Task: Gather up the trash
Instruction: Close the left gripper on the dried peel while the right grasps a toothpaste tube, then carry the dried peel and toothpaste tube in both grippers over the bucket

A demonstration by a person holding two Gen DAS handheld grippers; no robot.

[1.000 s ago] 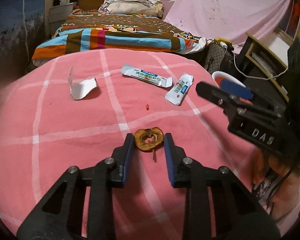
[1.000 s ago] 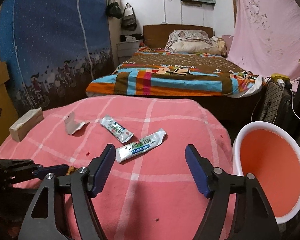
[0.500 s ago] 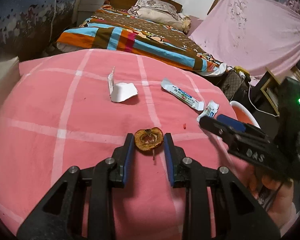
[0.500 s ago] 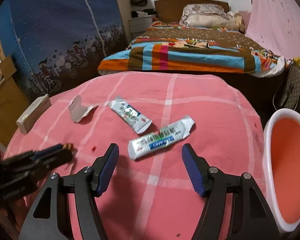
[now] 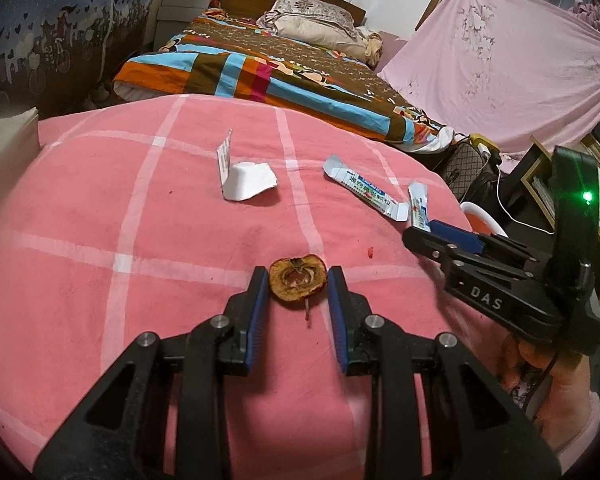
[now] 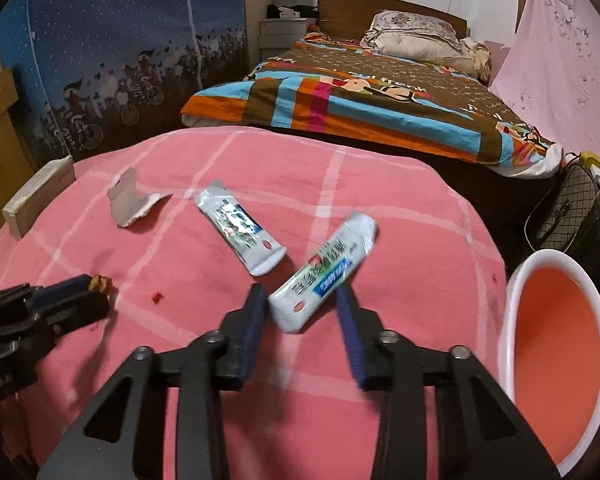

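A brown dried fruit slice (image 5: 298, 286) with a short stem lies on the pink checked cloth (image 5: 160, 280). My left gripper (image 5: 297, 276) is shut on it, one blue pad on each side. In the right wrist view a white and blue toothpaste box (image 6: 328, 264) stands aslant between the blue pads of my right gripper (image 6: 300, 290). Those jaws are closing and both pads touch its lower end. A second toothpaste box (image 6: 240, 232) and a torn white card scrap (image 6: 130, 204) lie farther back on the cloth.
A white-rimmed bin with an orange inside (image 6: 516, 280) stands off the table's right edge. A small red crumb (image 6: 156, 297) lies near the left gripper (image 6: 80, 292). A pale box (image 6: 36, 200) sits at the far left edge. A bed (image 6: 360, 100) is behind, and a handbag (image 6: 572, 208) sits on the floor.
The right jaws have closed in from wide apart onto the nearer toothpaste box, which has turned more end-on. The left gripper keeps its hold on the fruit slice; its view rolled.
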